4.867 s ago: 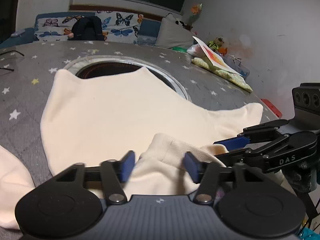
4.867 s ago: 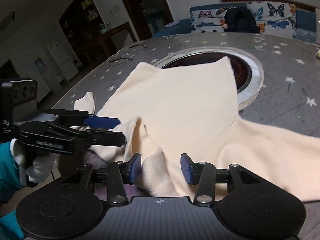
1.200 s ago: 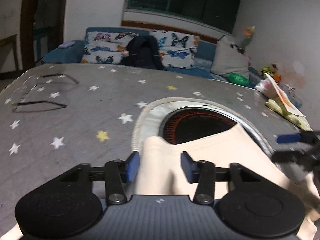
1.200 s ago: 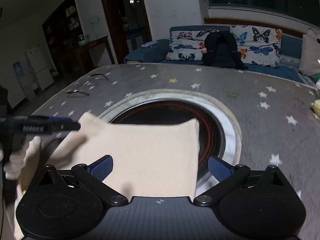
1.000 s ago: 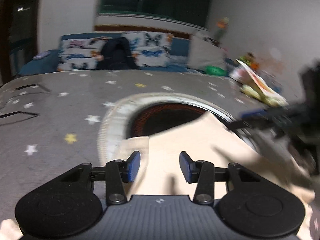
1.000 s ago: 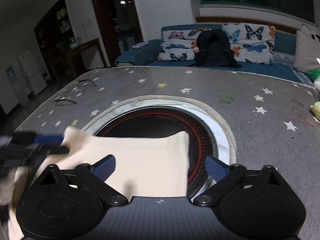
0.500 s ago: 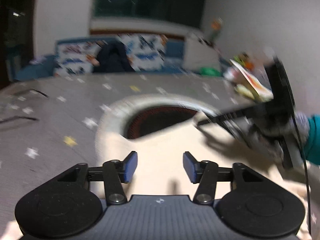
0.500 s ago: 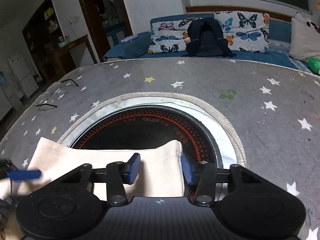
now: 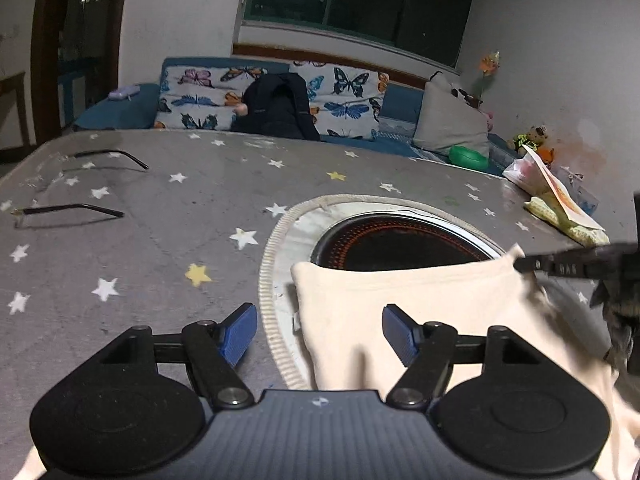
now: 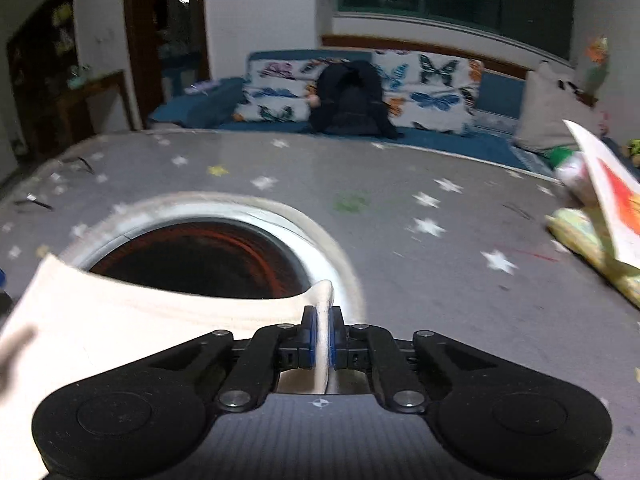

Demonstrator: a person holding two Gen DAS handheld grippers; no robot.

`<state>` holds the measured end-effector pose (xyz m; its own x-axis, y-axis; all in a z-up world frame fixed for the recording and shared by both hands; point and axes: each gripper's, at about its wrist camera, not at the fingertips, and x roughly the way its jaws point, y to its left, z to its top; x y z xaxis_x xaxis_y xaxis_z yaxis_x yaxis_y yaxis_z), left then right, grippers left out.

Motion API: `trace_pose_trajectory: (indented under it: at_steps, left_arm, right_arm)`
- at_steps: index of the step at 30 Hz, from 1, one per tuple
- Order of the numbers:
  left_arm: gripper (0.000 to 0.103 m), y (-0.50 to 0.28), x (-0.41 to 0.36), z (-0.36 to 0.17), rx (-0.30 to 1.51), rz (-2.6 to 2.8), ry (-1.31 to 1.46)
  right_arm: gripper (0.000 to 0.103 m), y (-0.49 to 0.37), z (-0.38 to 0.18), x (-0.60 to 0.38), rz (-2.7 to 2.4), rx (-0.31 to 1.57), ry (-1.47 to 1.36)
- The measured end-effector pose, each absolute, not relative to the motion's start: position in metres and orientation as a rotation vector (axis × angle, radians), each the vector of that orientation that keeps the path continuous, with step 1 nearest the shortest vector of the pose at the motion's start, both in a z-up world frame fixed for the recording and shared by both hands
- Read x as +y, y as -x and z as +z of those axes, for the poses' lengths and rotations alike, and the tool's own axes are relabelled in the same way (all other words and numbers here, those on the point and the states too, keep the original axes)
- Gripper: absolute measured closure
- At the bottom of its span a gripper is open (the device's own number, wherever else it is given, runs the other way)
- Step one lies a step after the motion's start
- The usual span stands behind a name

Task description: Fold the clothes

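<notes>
A cream garment (image 9: 432, 304) lies on the grey star-patterned table (image 9: 160, 208), its far edge over the round black cooktop (image 9: 396, 244). My left gripper (image 9: 319, 330) is open, its blue pads on either side of the garment's left far corner, not touching it. My right gripper (image 10: 322, 338) is shut on the garment's right far corner (image 10: 322, 300). In the left wrist view the right gripper (image 9: 568, 266) shows at the right, pinching that corner. The rest of the garment (image 10: 132, 332) spreads to the left.
A white ring (image 9: 280, 248) rims the cooktop. Bent black wires (image 9: 72, 212) lie at the table's left. A paper and a yellow-green cloth (image 9: 560, 204) sit at the right edge. A butterfly-print sofa (image 9: 272, 96) with a dark bag stands behind.
My right gripper has shut on the garment's right far corner and moved right. My left gripper has opened wider beside the left corner.
</notes>
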<state>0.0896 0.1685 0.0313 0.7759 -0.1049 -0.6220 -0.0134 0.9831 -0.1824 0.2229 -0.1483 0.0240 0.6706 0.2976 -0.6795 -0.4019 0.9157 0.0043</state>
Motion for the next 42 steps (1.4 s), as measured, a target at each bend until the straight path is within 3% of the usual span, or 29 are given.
trace_pose_trajectory:
  at_steps: [7, 11, 17, 23, 24, 26, 32, 35, 40, 42]
  left_arm:
    - [0.050, -0.125, 0.170, 0.019, 0.746, -0.025, 0.215]
    - [0.098, -0.136, 0.164, 0.012, 0.753, -0.043, 0.159]
    - [0.098, -0.152, 0.181, 0.016, 0.712, 0.016, 0.151]
    - [0.097, -0.181, 0.199, 0.016, 0.713, 0.083, 0.164]
    - [0.092, -0.183, 0.201, 0.015, 0.719, 0.086, 0.167]
    - [0.084, -0.184, 0.206, 0.014, 0.721, 0.091, 0.174]
    - [0.072, -0.158, 0.220, 0.023, 0.696, 0.113, 0.191]
    - [0.061, -0.133, 0.230, 0.032, 0.668, 0.134, 0.213]
    - [0.049, -0.070, 0.247, 0.045, 0.621, 0.227, 0.206]
    - [0.047, -0.042, 0.253, 0.046, 0.610, 0.278, 0.194]
  right_arm:
    - [0.087, -0.230, 0.023, -0.146, 0.405, 0.740, 0.155]
    - [0.088, -0.236, 0.024, -0.142, 0.418, 0.735, 0.155]
    - [0.095, -0.246, 0.027, -0.134, 0.435, 0.723, 0.158]
    - [0.093, -0.275, 0.033, -0.115, 0.434, 0.690, 0.152]
    - [0.090, -0.280, 0.032, -0.113, 0.438, 0.705, 0.149]
    - [0.066, -0.286, 0.031, -0.111, 0.447, 0.726, 0.144]
    - [0.055, -0.249, 0.037, -0.116, 0.522, 0.704, 0.198]
    - [0.049, -0.218, 0.041, -0.120, 0.606, 0.696, 0.208]
    - [0.034, -0.163, 0.036, -0.123, 0.730, 0.695, 0.232]
    - [0.033, -0.143, 0.032, -0.124, 0.752, 0.686, 0.259]
